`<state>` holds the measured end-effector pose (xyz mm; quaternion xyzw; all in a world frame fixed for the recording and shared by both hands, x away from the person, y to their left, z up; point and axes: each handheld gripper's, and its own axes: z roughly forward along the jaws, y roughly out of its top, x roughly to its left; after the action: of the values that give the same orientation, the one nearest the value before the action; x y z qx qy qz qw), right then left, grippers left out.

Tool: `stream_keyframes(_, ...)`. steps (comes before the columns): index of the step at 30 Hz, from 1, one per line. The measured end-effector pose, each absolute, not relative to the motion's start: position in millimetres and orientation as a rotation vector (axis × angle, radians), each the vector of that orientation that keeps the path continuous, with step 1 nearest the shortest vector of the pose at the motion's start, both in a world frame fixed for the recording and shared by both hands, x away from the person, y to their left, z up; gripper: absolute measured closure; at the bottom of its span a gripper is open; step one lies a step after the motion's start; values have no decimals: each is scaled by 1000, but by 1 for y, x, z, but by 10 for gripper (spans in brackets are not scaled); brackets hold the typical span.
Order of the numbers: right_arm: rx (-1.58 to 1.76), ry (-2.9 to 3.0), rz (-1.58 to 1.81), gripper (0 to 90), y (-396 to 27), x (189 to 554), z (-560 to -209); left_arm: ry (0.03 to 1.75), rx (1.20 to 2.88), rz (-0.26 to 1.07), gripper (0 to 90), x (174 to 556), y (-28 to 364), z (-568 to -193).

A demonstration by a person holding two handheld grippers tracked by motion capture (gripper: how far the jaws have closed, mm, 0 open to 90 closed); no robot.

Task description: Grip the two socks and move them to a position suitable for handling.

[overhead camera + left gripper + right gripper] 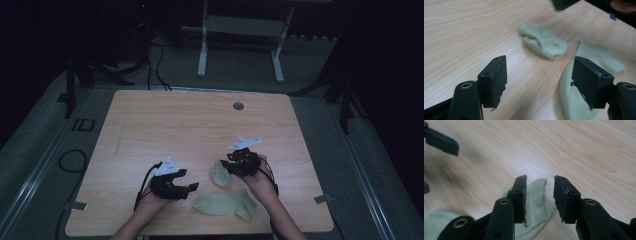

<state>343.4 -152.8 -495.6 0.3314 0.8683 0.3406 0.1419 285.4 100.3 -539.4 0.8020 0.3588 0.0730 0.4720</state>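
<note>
Landmark: the light wooden table (165, 120), with a small grey round grommet (238, 106) near its far edge.
Socks: two pale green fabric socks lie near the table's front edge; the crumpled sock (220, 174) sits just beyond the flat-lying sock (225, 204).
Right gripper (231, 163): over the crumpled sock, jaws parted, released, nothing pinched between them.
Left gripper (194, 187): low over the table, left of the flat-lying sock, jaws spread wide, gripping nothing.
</note>
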Motion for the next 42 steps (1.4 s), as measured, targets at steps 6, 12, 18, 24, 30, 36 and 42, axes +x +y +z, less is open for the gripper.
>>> stream_keyframes(6, 1012, 2568, 982, 645, -152, 352, -518, 901, 2026, 133, 315, 308, 66, -544)
stream_keyframes(12, 1005, 2602, 946, 659, -152, 350, -535, 941, 2100, 146, 430, 323, 49, -555)
stream_keyframes(18, 989, 2616, 892, 703, -152, 347, -544, 937, 2185, 163, 627, 330, 35, -561)
stream_keyframes(24, 991, 2603, 885, 868, -155, 347, -546, 929, 2183, 158, 879, 329, 31, -561)
stream_keyframes(30, 983, 2616, 885, 900, -157, 345, -538, 920, 2168, 181, 890, 328, 31, -556)
stream_keyframes(36, 962, 2579, 917, 900, -162, 339, -522, 936, 2135, 207, 890, 327, 36, -547)
stream_keyframes(42, 946, 2543, 934, 900, -169, 337, -506, 953, 2088, 243, 890, 324, 45, -535)
